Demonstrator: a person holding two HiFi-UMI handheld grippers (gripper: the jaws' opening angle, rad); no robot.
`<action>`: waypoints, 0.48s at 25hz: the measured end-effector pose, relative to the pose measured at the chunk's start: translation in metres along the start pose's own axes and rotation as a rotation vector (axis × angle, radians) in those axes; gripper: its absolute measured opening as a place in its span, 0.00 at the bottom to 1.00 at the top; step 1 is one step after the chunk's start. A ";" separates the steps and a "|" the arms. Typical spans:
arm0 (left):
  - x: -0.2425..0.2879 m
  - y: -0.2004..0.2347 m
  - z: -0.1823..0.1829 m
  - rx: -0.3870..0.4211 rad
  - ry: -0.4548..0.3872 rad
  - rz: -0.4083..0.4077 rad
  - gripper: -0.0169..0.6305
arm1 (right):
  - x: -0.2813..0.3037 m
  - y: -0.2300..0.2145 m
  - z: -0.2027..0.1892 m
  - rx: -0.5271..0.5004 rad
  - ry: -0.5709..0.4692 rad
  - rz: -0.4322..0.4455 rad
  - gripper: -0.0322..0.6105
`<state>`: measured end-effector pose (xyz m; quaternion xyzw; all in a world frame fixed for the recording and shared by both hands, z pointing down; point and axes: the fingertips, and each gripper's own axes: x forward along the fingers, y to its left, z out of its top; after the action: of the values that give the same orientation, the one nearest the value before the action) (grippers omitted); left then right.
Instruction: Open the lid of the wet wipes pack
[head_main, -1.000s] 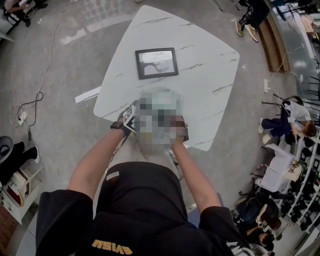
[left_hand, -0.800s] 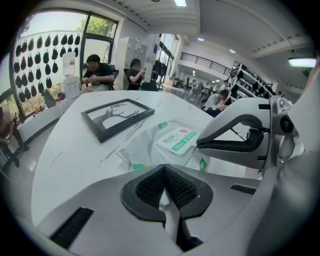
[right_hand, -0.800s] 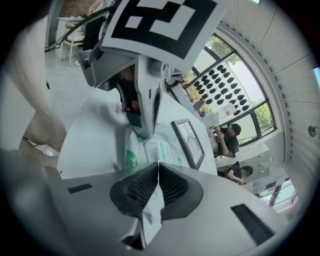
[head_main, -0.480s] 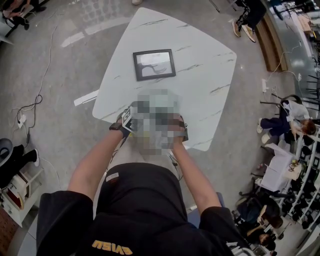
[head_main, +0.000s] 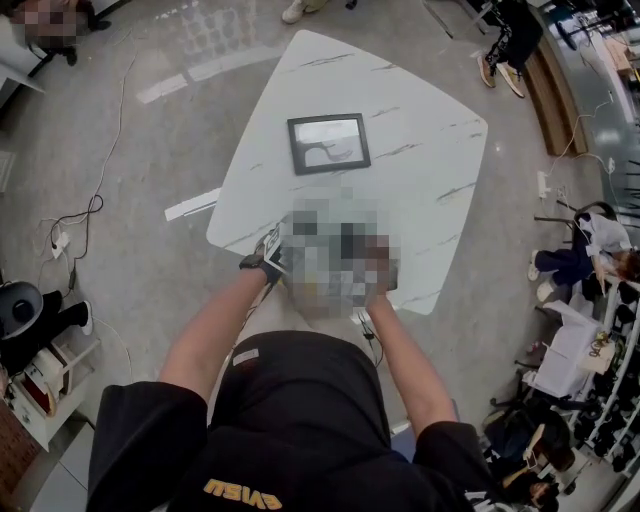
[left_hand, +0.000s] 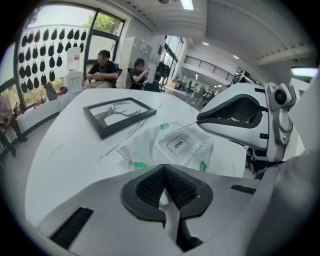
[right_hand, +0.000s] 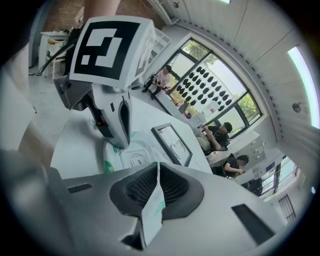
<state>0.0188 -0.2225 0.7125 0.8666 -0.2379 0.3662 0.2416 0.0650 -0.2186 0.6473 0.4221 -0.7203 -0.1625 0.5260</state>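
The wet wipes pack (left_hand: 170, 147) is white with green marks and lies on the white marble table (head_main: 420, 110) near its front edge. Its flat lid (left_hand: 177, 145), printed OPEN, lies shut. My left gripper (left_hand: 165, 192) is shut, with a bit of the pack's near edge pinched between the pads. My right gripper (right_hand: 156, 192) is shut on a white, green-printed flap of the pack's wrapper. In each gripper view the other gripper shows: the right gripper (left_hand: 202, 118) over the pack's right side, the left gripper (right_hand: 121, 140) at its end. A blurred patch hides both in the head view.
A black picture frame (head_main: 328, 143) lies flat on the table beyond the pack. Cables (head_main: 75, 215) run over the grey floor at the left. People sit at a desk (left_hand: 102, 70) by the windows, and others at the right (head_main: 585, 250).
The head view has shifted, so the table sits a little to the right. Both hands stay together at the table's near edge; the blur hides any change at the pack.
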 end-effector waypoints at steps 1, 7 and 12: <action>-0.002 0.002 0.000 -0.001 -0.001 -0.001 0.05 | 0.001 -0.002 0.002 0.024 -0.005 -0.002 0.08; -0.004 0.004 0.000 -0.004 -0.003 0.008 0.05 | 0.008 -0.026 0.004 0.164 -0.014 -0.034 0.06; -0.005 0.004 0.000 -0.008 -0.005 0.012 0.05 | 0.019 -0.041 -0.007 0.242 -0.001 -0.026 0.06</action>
<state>0.0134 -0.2239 0.7100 0.8650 -0.2454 0.3645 0.2424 0.0879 -0.2560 0.6338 0.4917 -0.7294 -0.0816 0.4686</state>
